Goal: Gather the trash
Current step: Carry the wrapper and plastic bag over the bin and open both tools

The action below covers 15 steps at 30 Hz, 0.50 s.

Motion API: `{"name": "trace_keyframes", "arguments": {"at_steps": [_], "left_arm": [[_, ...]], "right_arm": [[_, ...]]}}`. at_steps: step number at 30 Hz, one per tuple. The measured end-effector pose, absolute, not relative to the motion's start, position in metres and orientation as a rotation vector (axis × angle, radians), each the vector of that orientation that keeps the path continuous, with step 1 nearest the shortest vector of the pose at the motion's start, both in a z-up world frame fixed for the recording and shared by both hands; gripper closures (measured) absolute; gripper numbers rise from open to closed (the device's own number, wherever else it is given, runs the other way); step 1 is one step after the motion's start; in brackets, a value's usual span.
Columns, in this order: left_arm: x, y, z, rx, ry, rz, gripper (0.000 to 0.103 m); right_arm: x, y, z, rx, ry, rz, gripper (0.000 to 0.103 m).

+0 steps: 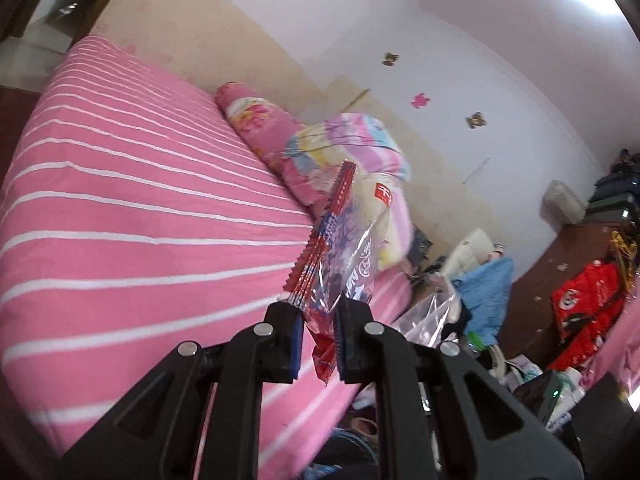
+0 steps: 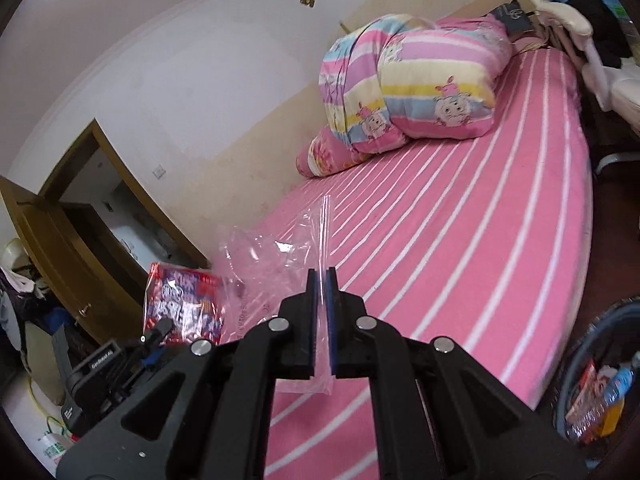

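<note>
Left claw (image 1: 318, 346) clamped on red snack wrapper (image 1: 340, 248), right claw (image 2: 322, 328) clamped on clear plastic bag (image 2: 272, 264); both held above the pink striped bed (image 2: 460, 260), likely bound for trash bin (image 2: 580, 360) alongside.

Both grippers, left (image 1: 320, 344) and right (image 2: 322, 320), point slightly downward, fingers clamped (each pinching thin plastic).

A bed with a pink, white-striped sheet (image 2: 460, 240) carries a bundled pastel-striped cartoon-print quilt (image 2: 416, 84) near the wall, resting partly on a pink floral pillow (image 2: 324, 156).
</note>
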State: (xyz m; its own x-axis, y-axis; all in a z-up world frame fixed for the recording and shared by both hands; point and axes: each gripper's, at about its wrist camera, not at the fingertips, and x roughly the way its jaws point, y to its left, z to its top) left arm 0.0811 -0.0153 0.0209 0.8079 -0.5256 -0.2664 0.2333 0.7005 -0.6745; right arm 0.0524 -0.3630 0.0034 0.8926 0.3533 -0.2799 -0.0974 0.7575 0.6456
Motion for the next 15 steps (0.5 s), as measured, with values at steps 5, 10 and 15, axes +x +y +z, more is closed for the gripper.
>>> {"name": "trace_keyframes", "arguments": {"at_steps": [5, 10, 15], "left_arm": [[0.056, -0.056, 0.036, -0.653, 0.482, -0.535, 0.091], [0.042, -0.105, 0.039, -0.614, 0.524, -0.628, 0.091], [0.036, -0.158, 0.034, -0.540, 0.587, -0.716, 0.091]], "right_arm": [[0.005, -0.400, 0.020, 0.691, 0.365, 0.217, 0.098], [-0.035, -0.436, 0.028, 0.696, 0.329, 0.159, 0.098], [-0.073, -0.472, 0.014, 0.658, 0.355, 0.060, 0.098]]}}
